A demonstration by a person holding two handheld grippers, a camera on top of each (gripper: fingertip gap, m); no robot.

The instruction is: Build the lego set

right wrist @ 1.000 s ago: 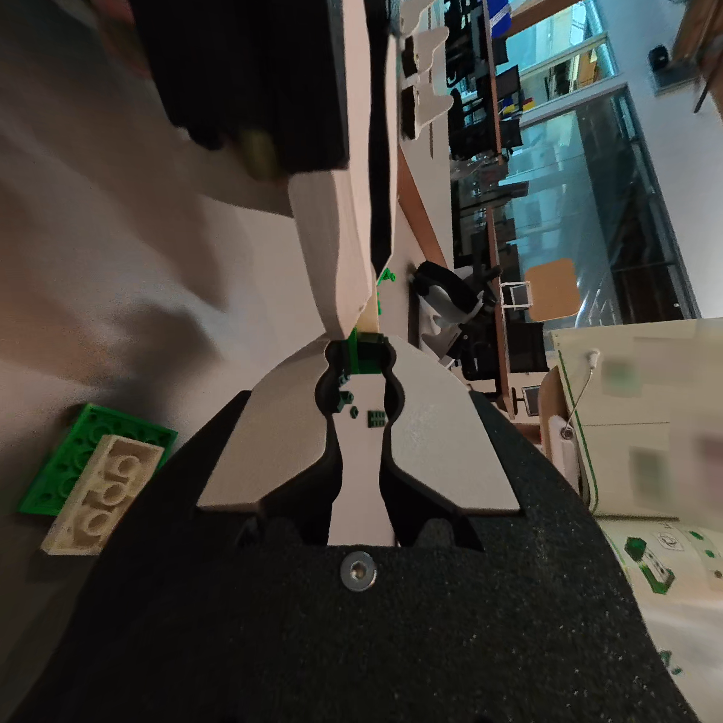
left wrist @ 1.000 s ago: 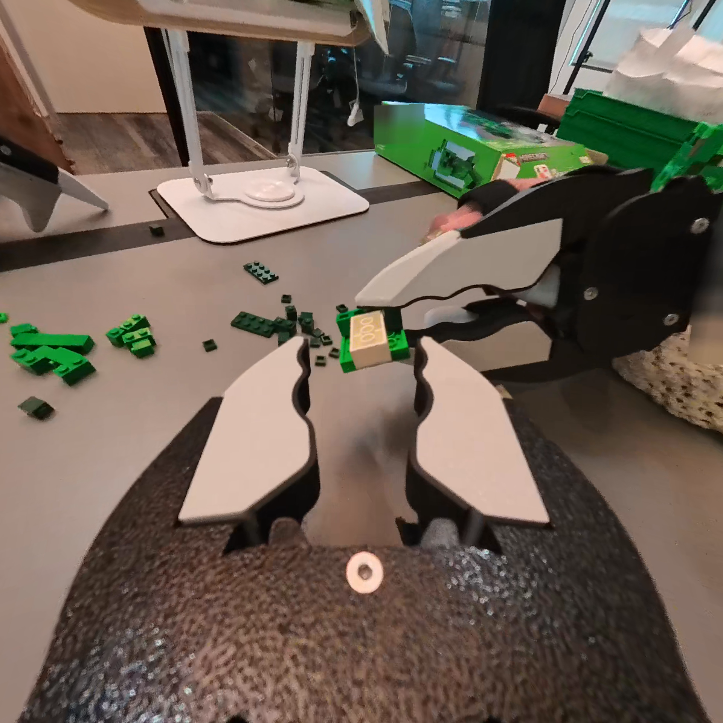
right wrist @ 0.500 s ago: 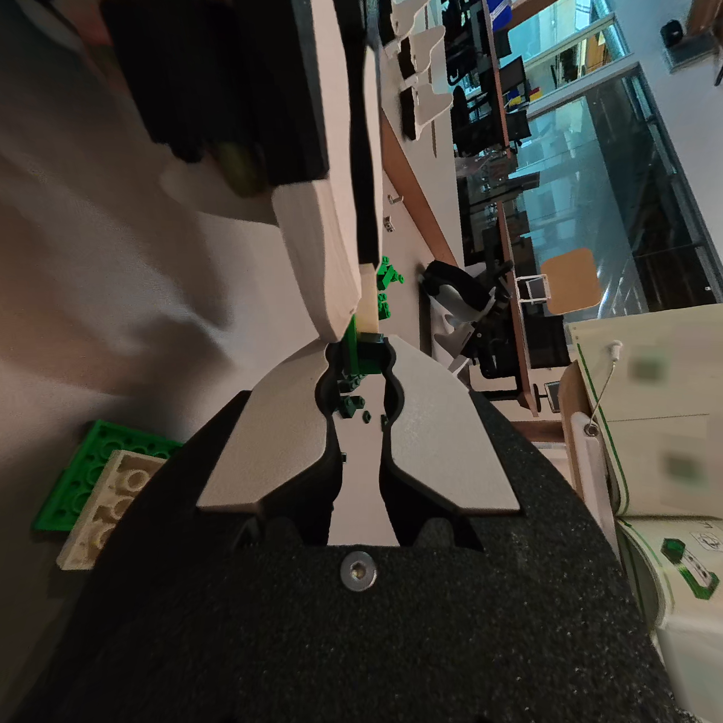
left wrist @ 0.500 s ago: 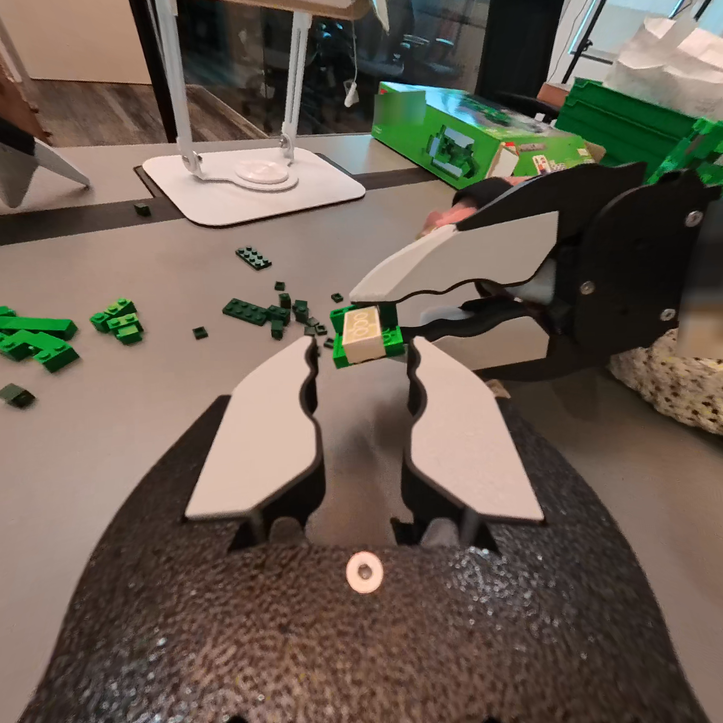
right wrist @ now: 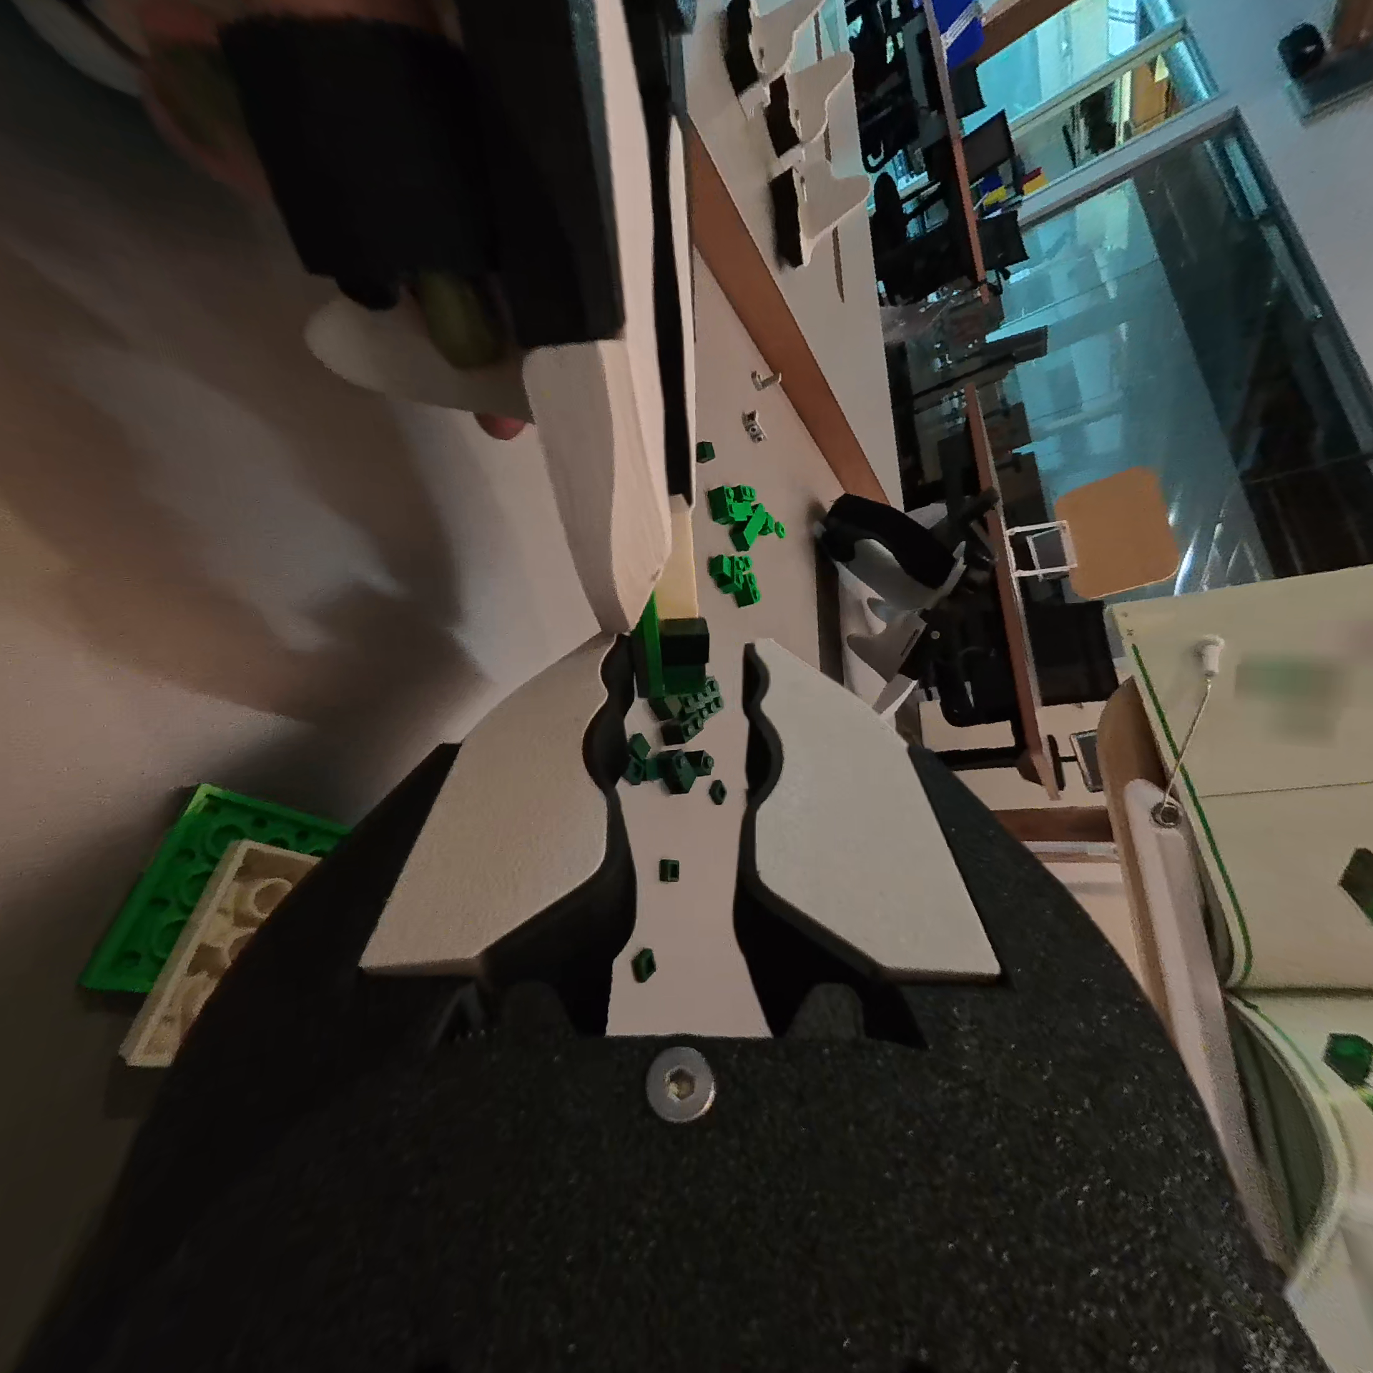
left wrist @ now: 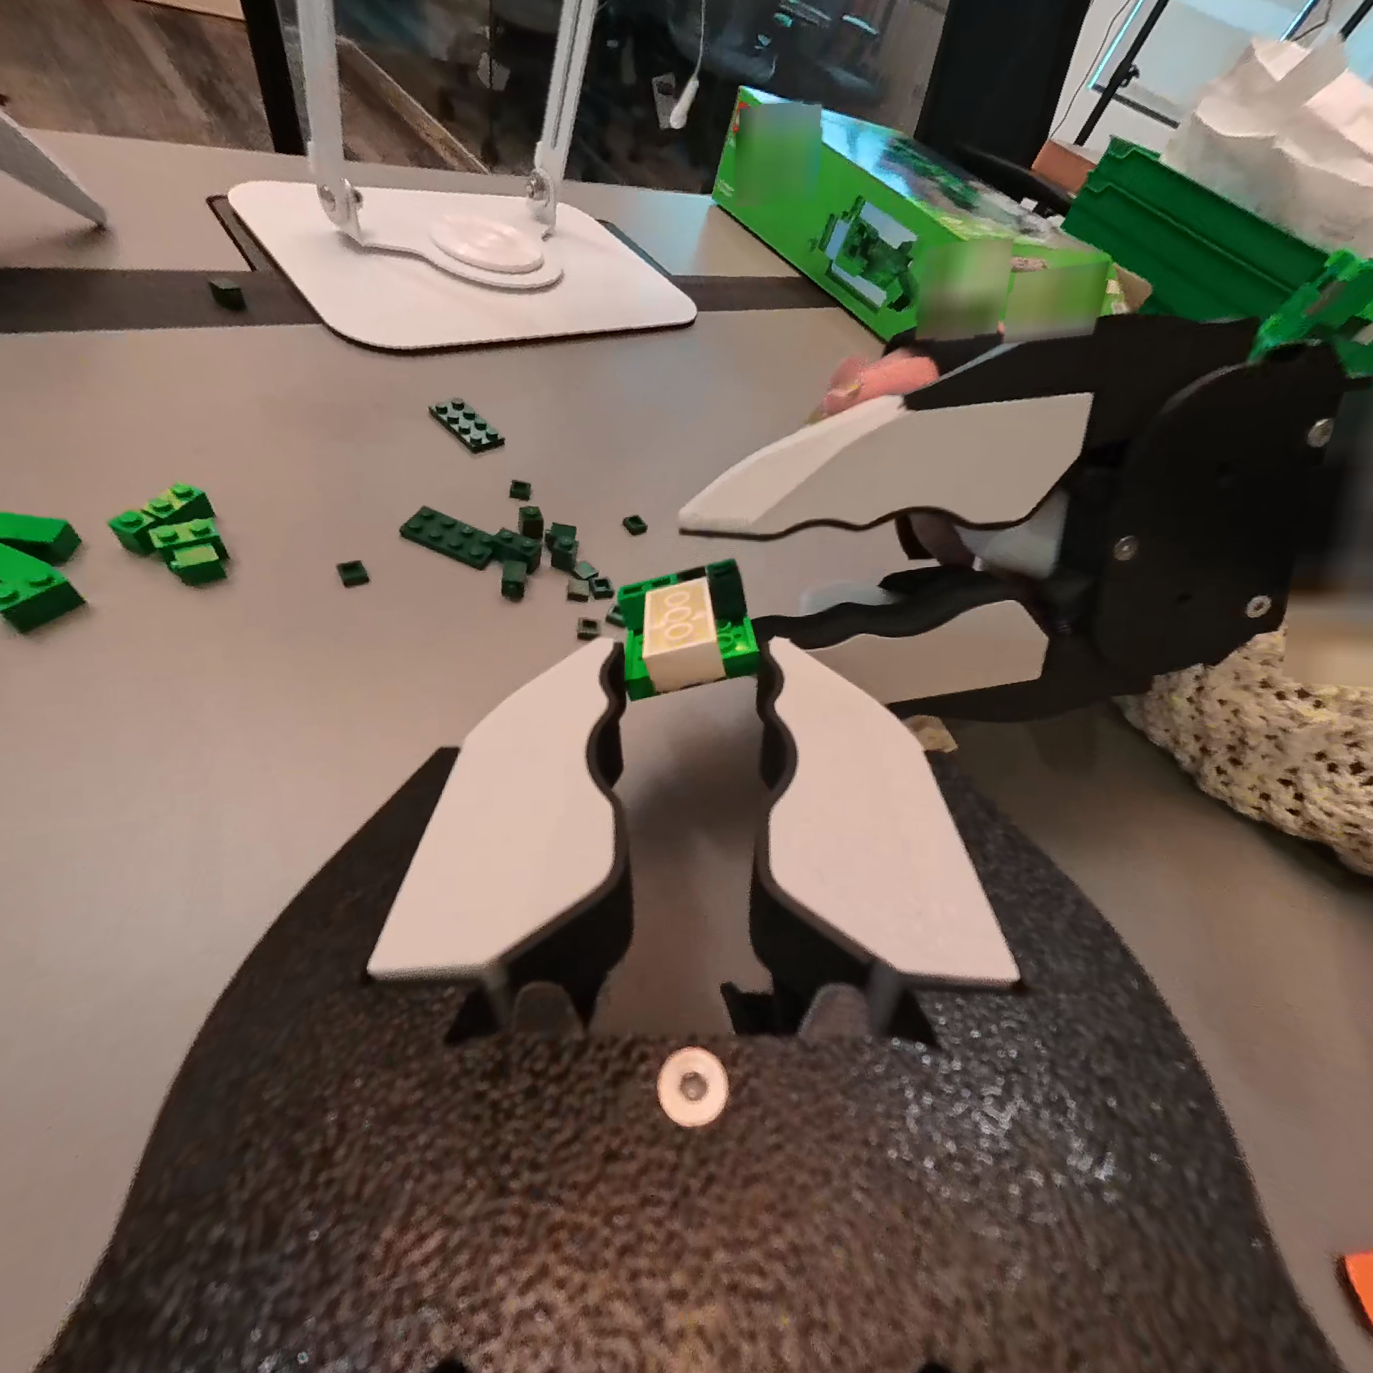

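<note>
Left gripper [left wrist: 691, 657]: fingertips pinch a small sub-assembly [left wrist: 691, 631] at frame centre of the left wrist view, a bright green plate with a cream brick on it and a dark green piece at its far end; it is held clear of the grey table [left wrist: 223, 743]. Right gripper [left wrist: 724, 568] comes in from the right of that view, fingers parted, nothing between them, lower tip just beside the sub-assembly; contact cannot be told. In the right wrist view the same build shows edge-on just past the tips. Lower left of that view: a second green plate with cream brick [right wrist: 200, 914] lies on the table. Loose dark green pieces [left wrist: 513, 542] scatter mid-frame; brighter green bricks [left wrist: 171, 531] sit at the left edge. White lamp base [left wrist: 461, 260] upper left; green set box [left wrist: 891, 223] upper right, its printing blurred, nothing readable. Judgement: early stage, only two small stacks joined, most parts still unattached.
</note>
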